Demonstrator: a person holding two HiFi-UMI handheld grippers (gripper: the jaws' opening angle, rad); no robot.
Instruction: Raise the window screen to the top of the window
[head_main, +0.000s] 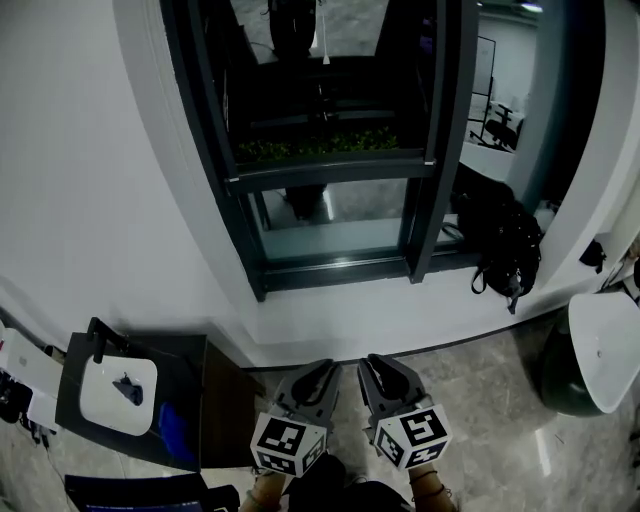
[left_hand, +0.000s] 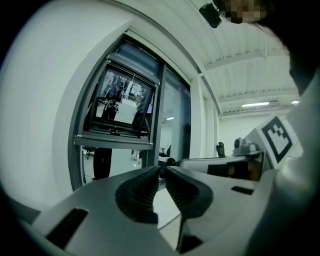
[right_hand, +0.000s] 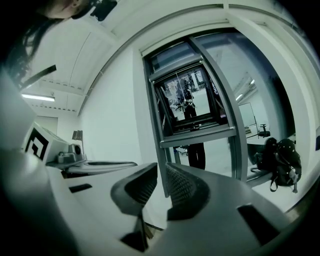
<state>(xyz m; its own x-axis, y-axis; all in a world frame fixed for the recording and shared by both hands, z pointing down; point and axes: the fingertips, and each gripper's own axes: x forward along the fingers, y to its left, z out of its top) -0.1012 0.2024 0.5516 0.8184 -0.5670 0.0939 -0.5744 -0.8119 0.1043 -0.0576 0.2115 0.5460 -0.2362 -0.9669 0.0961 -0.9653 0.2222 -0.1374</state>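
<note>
The window (head_main: 330, 140) has a dark frame set in a white wall. Its screen's grey bottom bar (head_main: 330, 172) runs across about mid-height, and also shows as a bar (left_hand: 112, 141) in the left gripper view and a bar (right_hand: 197, 136) in the right gripper view. My left gripper (head_main: 322, 372) and right gripper (head_main: 372, 366) hang side by side low in the head view, well short of the window and touching nothing. The left gripper (left_hand: 161, 171) has its jaws together and empty. The right gripper (right_hand: 161, 169) is likewise shut on nothing.
A black backpack (head_main: 505, 245) rests on the white sill at the right. A white round-topped stand (head_main: 605, 350) is at the far right. On the left, a dark cabinet (head_main: 190, 400) holds a white tray (head_main: 118, 395). Grey tiled floor lies below.
</note>
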